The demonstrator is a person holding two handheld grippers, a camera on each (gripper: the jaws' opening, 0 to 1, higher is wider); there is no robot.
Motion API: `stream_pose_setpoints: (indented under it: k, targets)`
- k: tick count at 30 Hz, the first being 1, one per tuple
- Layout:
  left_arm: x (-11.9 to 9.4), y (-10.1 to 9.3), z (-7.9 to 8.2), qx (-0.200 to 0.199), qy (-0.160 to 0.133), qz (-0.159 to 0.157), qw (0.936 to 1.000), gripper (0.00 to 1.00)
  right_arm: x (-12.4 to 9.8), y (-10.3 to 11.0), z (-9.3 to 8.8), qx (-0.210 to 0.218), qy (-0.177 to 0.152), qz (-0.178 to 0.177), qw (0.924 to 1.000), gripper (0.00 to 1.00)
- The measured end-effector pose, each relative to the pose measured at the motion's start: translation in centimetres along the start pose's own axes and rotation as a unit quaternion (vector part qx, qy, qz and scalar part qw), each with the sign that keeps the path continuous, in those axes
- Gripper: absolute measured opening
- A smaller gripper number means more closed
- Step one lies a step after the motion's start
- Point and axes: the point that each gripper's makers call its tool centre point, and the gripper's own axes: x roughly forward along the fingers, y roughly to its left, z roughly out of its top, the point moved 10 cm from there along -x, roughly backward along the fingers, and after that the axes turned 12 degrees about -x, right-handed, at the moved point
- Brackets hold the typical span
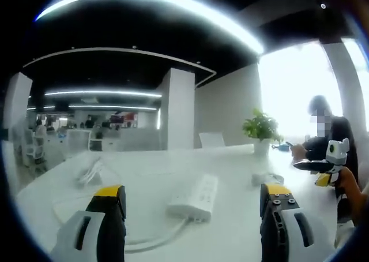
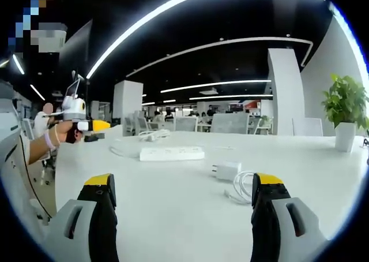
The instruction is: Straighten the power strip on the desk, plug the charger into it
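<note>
A white power strip [image 1: 194, 197] lies slanted on the white desk [image 1: 144, 169], between and just beyond the yellow-tipped jaws of my left gripper [image 1: 193, 197], which stands open above the desk. Its white cord [image 1: 151, 239] curls toward the near edge. From the right gripper view the power strip [image 2: 172, 153] lies across the desk further off, and a white charger [image 2: 225, 170] with a coiled white cable [image 2: 242, 187] sits nearer, just left of the right jaw. My right gripper [image 2: 183, 190] is open with nothing in it. The other gripper [image 2: 81, 123] shows at the left, held by a hand.
A potted plant [image 1: 262, 132] in a white pot stands at the desk's far side, also the plant [image 2: 345, 115] at right. Loose white cables [image 1: 92, 171] lie at the far left. A seated person in dark clothes [image 1: 326, 138] is at the right. The right gripper [image 1: 331, 158] enters there.
</note>
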Motion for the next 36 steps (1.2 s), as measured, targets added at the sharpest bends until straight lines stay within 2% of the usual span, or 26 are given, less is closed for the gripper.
stream_pose_setpoints:
  k: [6, 16, 25, 30, 34, 36]
  targets:
    - [1.7, 0.2, 0.8, 0.013, 0.003, 0.002, 0.9999, 0.99, 0.2, 0.0, -0.2, 0.0, 0.011, 0.004, 0.9999, 0.97]
    - [4.9, 0.6, 1.6, 0.043, 0.031, 0.005, 0.9986, 0.99, 0.9, 0.2, -0.4, -0.006, 0.033, 0.017, 0.9993, 0.98]
    - [7.3, 1.1, 1.0, 0.067, 0.087, 0.004, 0.994, 0.99, 0.9, 0.5, -0.5, -0.014, 0.046, 0.03, 0.9984, 0.98]
    - [8.7, 1.1, 1.1, 0.098, 0.131, 0.0, 0.9866, 0.99, 0.9, 0.4, -0.4, -0.015, 0.047, 0.03, 0.9983, 0.98]
    - [9.5, 0.9, 1.1, 0.103, 0.157, -0.002, 0.9822, 0.99, 0.9, 0.4, -0.4, -0.014, 0.046, 0.029, 0.9984, 0.98]
    - [10.0, 0.7, 0.9, 0.113, 0.175, -0.003, 0.978, 0.99, 0.9, 0.5, -0.4, -0.014, 0.046, 0.03, 0.9984, 0.98]
